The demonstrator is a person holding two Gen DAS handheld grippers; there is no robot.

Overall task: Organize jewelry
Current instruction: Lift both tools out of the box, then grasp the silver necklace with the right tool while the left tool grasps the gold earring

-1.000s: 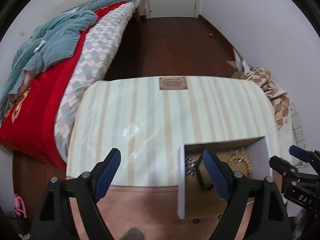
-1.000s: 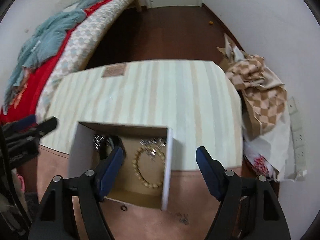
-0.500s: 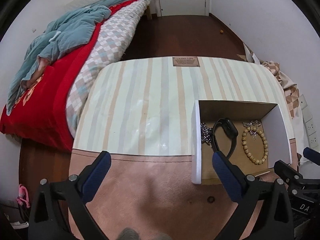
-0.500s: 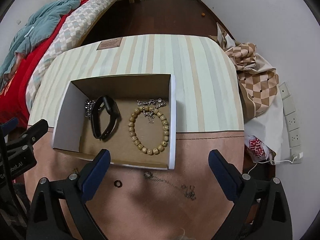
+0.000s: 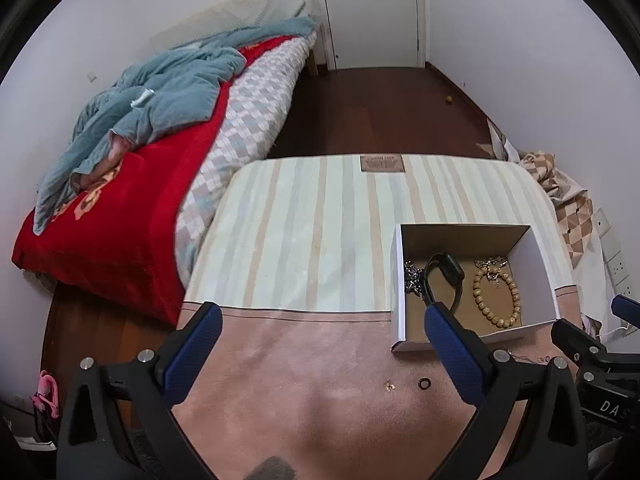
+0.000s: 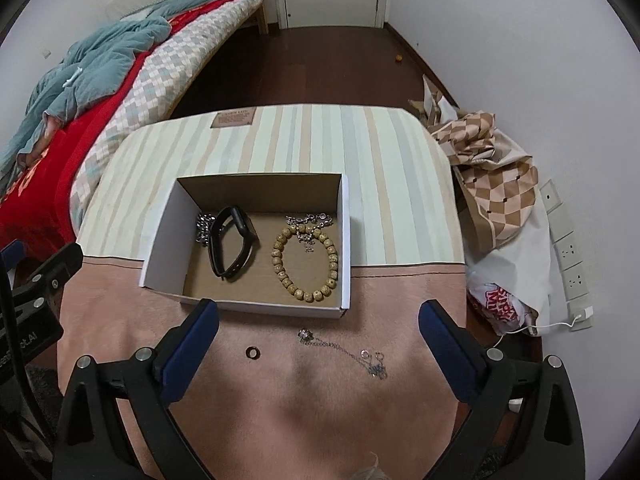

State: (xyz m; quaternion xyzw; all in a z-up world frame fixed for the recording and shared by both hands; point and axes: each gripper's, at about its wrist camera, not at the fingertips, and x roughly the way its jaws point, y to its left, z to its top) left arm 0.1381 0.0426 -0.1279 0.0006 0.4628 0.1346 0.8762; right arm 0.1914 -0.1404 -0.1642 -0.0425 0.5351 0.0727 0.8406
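An open white cardboard box (image 6: 160,256) (image 5: 396,280) sits on the table. Inside lie a black smart band (image 6: 232,240) (image 5: 444,276), a wooden bead bracelet (image 6: 306,264) (image 5: 496,296), a silver chain (image 6: 202,226) at its left wall and a silver bracelet (image 6: 310,220) at the back. On the pink mat in front of the box lie a dark ring (image 6: 252,352) (image 5: 424,383), a thin silver necklace (image 6: 344,348) and a tiny gold piece (image 5: 389,386). My right gripper (image 6: 318,346) is open above the ring and necklace. My left gripper (image 5: 320,344) is open and empty, left of the box.
The table has a striped cloth (image 6: 304,140) at the back and a pink mat (image 6: 300,400) in front. A bed with a red blanket (image 5: 112,208) stands to the left. Bags and checked fabric (image 6: 496,184) pile up at the right wall, with wall sockets (image 6: 568,248).
Both grippers have pulled back and up from the box. The box's inside and the loose ring and necklace on the mat have come into view.
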